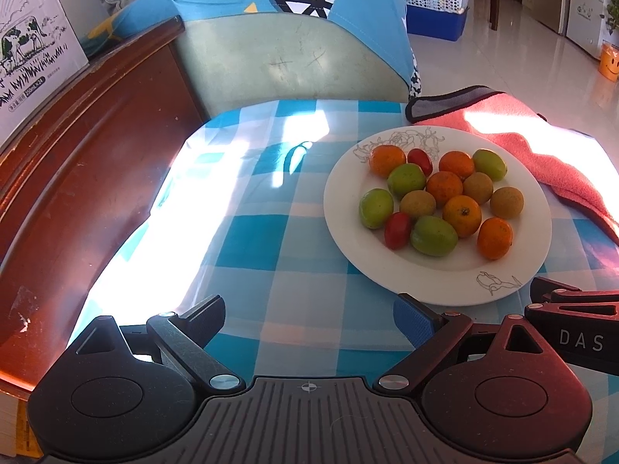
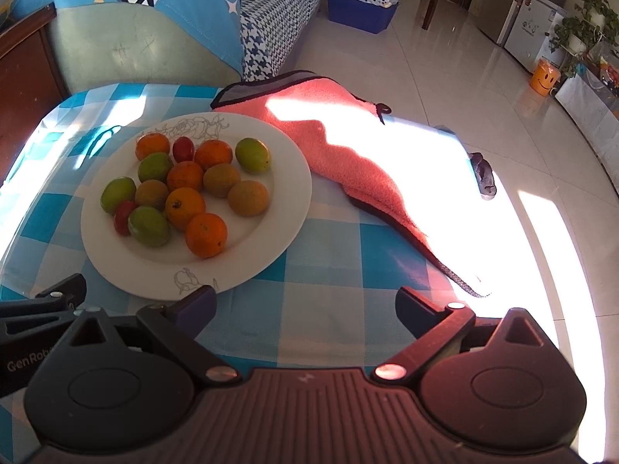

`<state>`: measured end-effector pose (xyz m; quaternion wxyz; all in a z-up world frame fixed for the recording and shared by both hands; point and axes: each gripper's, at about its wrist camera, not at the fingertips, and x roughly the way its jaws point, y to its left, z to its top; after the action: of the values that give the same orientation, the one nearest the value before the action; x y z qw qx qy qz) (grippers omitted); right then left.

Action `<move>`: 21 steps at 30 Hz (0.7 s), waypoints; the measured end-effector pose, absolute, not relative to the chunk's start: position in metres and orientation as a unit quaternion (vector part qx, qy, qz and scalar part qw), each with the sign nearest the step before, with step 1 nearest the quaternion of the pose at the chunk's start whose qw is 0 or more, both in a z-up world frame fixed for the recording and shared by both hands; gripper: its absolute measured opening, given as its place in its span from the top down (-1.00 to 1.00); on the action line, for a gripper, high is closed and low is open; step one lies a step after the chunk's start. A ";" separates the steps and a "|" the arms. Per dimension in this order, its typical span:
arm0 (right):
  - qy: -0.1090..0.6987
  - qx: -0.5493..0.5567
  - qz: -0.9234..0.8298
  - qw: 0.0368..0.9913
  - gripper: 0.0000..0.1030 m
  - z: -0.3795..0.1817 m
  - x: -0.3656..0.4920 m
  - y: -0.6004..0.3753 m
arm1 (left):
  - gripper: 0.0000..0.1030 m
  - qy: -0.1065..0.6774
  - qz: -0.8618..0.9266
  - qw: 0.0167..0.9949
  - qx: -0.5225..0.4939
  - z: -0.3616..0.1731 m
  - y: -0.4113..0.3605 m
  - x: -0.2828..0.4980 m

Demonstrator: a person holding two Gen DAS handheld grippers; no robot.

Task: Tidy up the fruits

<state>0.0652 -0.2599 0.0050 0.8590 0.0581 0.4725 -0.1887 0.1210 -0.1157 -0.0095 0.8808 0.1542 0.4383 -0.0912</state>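
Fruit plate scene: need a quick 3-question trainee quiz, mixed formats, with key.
1. True or false: the left gripper is shut on a fruit.
2. How many small red tomatoes lie on the white plate?
A) one B) two C) four
3. Fill in: the pink towel lies on the ___ tablecloth, beside the plate.

Key: 1 false, both grippers (right gripper) are open and empty. 2 B, one tomato at the far side, another tomato nearer. 3 checked blue-and-white.
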 end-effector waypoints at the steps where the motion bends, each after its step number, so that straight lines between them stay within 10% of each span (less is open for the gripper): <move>1: 0.472 0.057 -0.189 0.859 -0.91 0.005 0.065 -0.259 | -0.84 0.438 -0.090 0.881 0.155 -0.010 -0.115 0.121; 21: 0.458 0.052 -0.179 0.869 -0.91 0.003 0.054 -0.246 | -0.84 0.434 -0.075 0.885 0.154 -0.012 -0.101 0.105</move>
<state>0.0537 -0.2461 0.0034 0.8692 0.0524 0.4580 -0.1788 0.1051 -0.1013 -0.0117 0.8845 0.1539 0.4339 -0.0750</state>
